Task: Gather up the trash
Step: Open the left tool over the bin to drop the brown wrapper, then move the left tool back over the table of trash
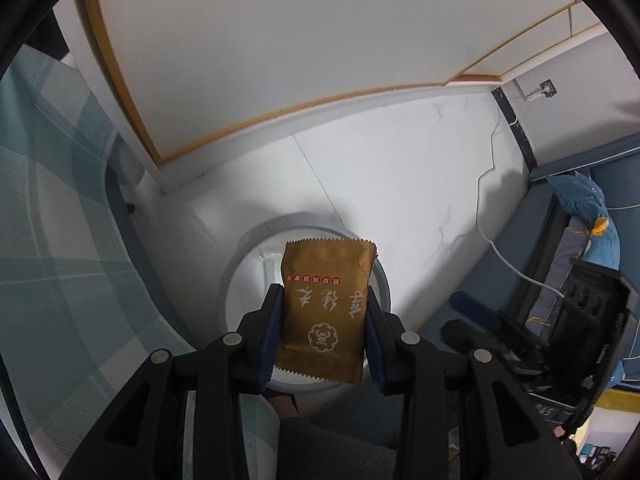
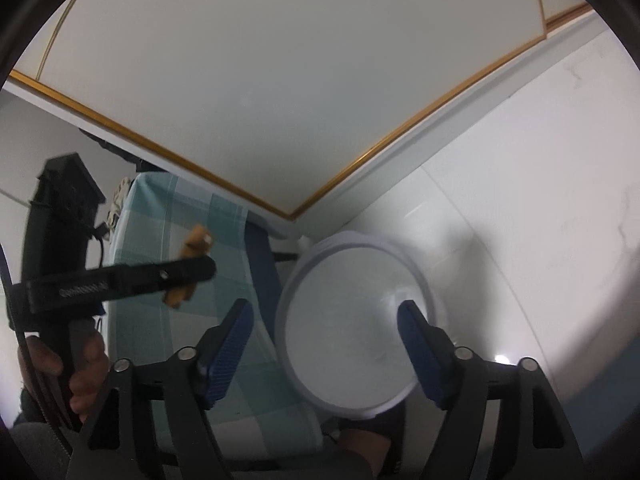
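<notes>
My left gripper (image 1: 325,320) is shut on a brown-gold snack wrapper (image 1: 326,312) with white characters, held above a round white bin (image 1: 248,256) on the floor. In the right wrist view the left gripper (image 2: 192,270) shows at left, side on, with the wrapper (image 2: 196,240) in its fingers over the bed edge. My right gripper (image 2: 326,340) is open and empty, its blue pads spread above the white bin (image 2: 352,320).
A bed with a teal-and-white checked sheet (image 1: 48,208) lies left of the bin, also in the right wrist view (image 2: 168,216). White marble floor (image 1: 400,168) surrounds the bin. A white cable (image 1: 486,184) runs toward blue furniture (image 1: 576,216) at right.
</notes>
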Demonstrator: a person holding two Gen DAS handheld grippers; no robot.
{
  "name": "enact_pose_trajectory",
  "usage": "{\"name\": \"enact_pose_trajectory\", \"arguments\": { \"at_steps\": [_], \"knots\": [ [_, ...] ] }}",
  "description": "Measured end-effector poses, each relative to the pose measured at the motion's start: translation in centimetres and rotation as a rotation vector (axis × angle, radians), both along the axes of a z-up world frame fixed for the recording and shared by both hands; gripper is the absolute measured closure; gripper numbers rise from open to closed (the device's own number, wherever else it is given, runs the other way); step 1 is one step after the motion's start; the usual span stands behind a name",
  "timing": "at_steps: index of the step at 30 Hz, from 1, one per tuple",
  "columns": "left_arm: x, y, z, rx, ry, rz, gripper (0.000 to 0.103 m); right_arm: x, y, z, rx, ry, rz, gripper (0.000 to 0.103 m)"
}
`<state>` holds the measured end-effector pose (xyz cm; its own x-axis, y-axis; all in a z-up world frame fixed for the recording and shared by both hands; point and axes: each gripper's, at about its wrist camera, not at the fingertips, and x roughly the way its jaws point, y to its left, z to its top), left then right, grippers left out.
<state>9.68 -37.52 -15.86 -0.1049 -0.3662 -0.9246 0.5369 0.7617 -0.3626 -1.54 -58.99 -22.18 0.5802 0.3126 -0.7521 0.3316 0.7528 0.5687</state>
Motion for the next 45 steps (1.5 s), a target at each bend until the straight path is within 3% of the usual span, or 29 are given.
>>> {"name": "enact_pose_trajectory", "arguments": {
  "at_steps": [8, 15, 17, 19, 26, 32, 36, 41, 45],
  "knots": [
    [-0.9, -1.0, -1.6, 0.061, 0.037, -0.051, 0.07, -0.5, -0.4, 0.4, 0.009, 0.002, -0.037, 0.015],
    [-1.6, -1.2, -2.8, 0.119, 0.056, -0.071, 0.056, -1.0, -0.4, 0.7, 0.001, -0.004, -0.052, 0.015],
    [-1.6, -1.1, -2.7, 0.115, 0.058, -0.07, 0.048, -1.2, -0.6, 0.9, -0.025, 0.008, -0.065, 0.011],
    [-1.7, -1.1, -2.6, 0.11, 0.064, -0.065, 0.032, -1.3, -0.7, 1.0, -0.035, 0.009, -0.079, 0.009],
    [-2.0, -0.7, -1.9, 0.114, 0.025, -0.068, 0.031, -1.6, -0.5, 2.2, -0.057, -0.003, -0.09, 0.008],
    [-1.5, 0.8, 0.9, 0.061, -0.082, 0.016, 0.031, -1.5, 0.1, 3.5, -0.089, -0.033, -0.085, 0.008],
    [-1.5, 2.1, 3.6, 0.058, -0.221, 0.048, 0.031, -1.4, 0.9, 5.2, -0.106, -0.06, -0.07, 0.008],
    [-1.9, 4.8, 7.4, 0.028, -0.375, 0.106, 0.031, -1.4, 2.3, 8.2, -0.169, -0.111, -0.045, 0.008],
    [-2.0, 7.4, 9.8, -0.006, -0.424, 0.172, 0.031, -1.6, 3.8, 11.5, -0.206, -0.187, -0.029, 0.008]
  ]
}}
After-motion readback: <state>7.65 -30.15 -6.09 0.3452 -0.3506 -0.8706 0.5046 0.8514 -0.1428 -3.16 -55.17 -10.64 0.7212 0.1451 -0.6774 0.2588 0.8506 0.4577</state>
